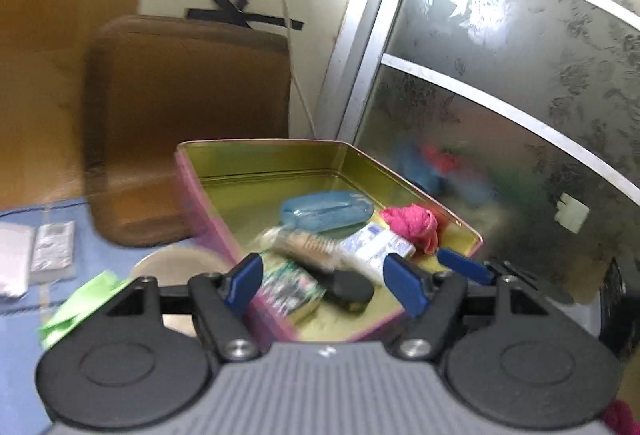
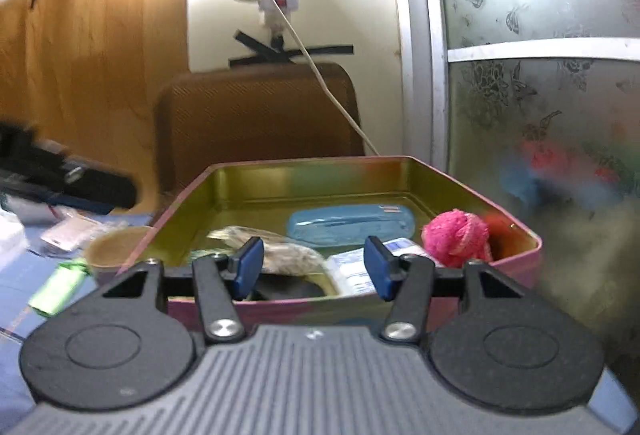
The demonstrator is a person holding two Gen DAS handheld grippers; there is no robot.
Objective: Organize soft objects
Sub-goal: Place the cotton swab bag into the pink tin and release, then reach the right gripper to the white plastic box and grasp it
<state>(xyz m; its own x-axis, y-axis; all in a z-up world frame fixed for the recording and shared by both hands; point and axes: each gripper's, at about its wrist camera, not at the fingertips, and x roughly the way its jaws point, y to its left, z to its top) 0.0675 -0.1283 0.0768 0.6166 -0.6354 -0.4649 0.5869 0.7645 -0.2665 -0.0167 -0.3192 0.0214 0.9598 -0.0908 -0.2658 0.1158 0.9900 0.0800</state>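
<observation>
Through the left wrist camera, the left gripper (image 1: 324,285) hangs over the near edge of the pink tin (image 1: 208,211), its blue-padded jaws spread wide with nothing between them. The tin's gold-coloured floor fills the middle of the frame. At about one o'clock from the gripper, in the tin's right-hand near corner, lies the pink soft ball (image 1: 412,225), touching a white and blue packet (image 1: 376,249) just beside it. At twelve o'clock, farther back, sits a blue translucent case (image 1: 326,213). A blurred brush-like item (image 1: 304,245) lies just ahead of the jaws, with a black object (image 1: 352,293) and a green-printed packet (image 1: 290,287) nearest the fingers. At nine o'clock, outside the tin on the blue cloth (image 1: 100,255), rest a green cloth (image 1: 76,309) and a beige bowl (image 1: 176,263). A tip of the other gripper shows at three o'clock, past the tin's corner. A brown chair back (image 1: 188,115) stands behind the tin.

Through the right wrist camera, the right gripper (image 2: 314,267) is held just short of the tin's near wall (image 2: 304,309), jaws apart and holding nothing. The pink soft ball (image 2: 456,239) sits at two o'clock inside the tin, against its right wall. The blue case (image 2: 350,225) lies at twelve o'clock, the white and blue packet (image 2: 354,271) just ahead of the right finger. At nine o'clock, outside the tin, are the beige bowl (image 2: 116,245) and a green item (image 2: 58,289).
</observation>
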